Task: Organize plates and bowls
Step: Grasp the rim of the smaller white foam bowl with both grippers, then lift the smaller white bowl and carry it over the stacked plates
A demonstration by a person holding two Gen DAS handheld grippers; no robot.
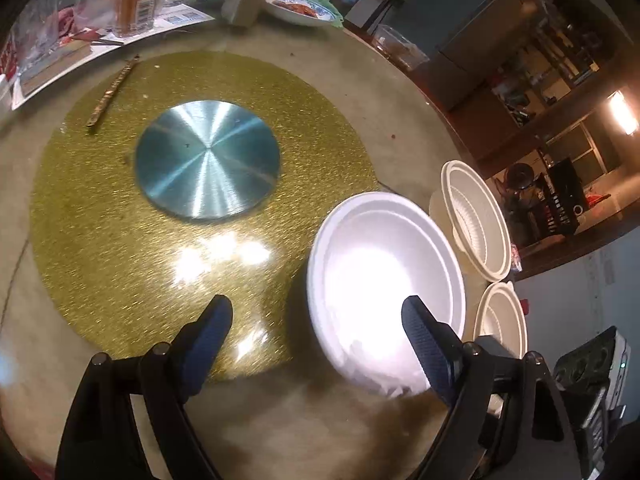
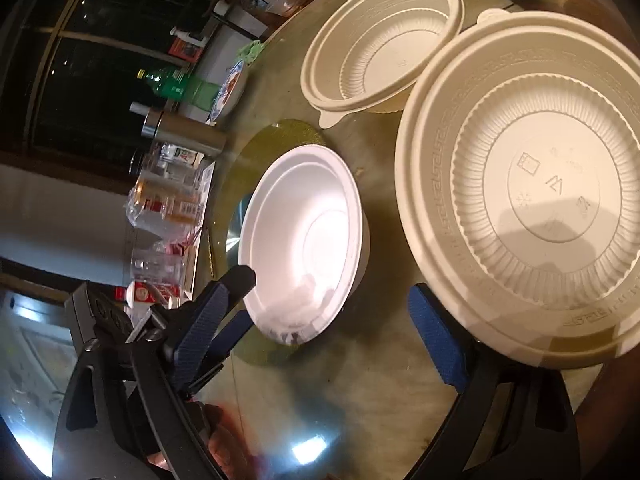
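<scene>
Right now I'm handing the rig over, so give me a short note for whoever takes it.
Left gripper: jaws open, empty, straddling the near rim of the white foam bowl.
Right gripper: jaws open, empty, between the foam bowl and the nearer cream plastic bowl.
Second cream bowl stands farther back on the table.
Done: nothing stacked yet.
Left: gather the three bowls.

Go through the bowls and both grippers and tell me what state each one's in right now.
White bowl: upright, empty, partly on the gold mat, not gripped.
Near cream bowl: upright, empty.
Far cream bowl: upright, empty.
Left gripper: open, one finger over the white bowl's rim.
Right gripper: open, holding nothing.
</scene>
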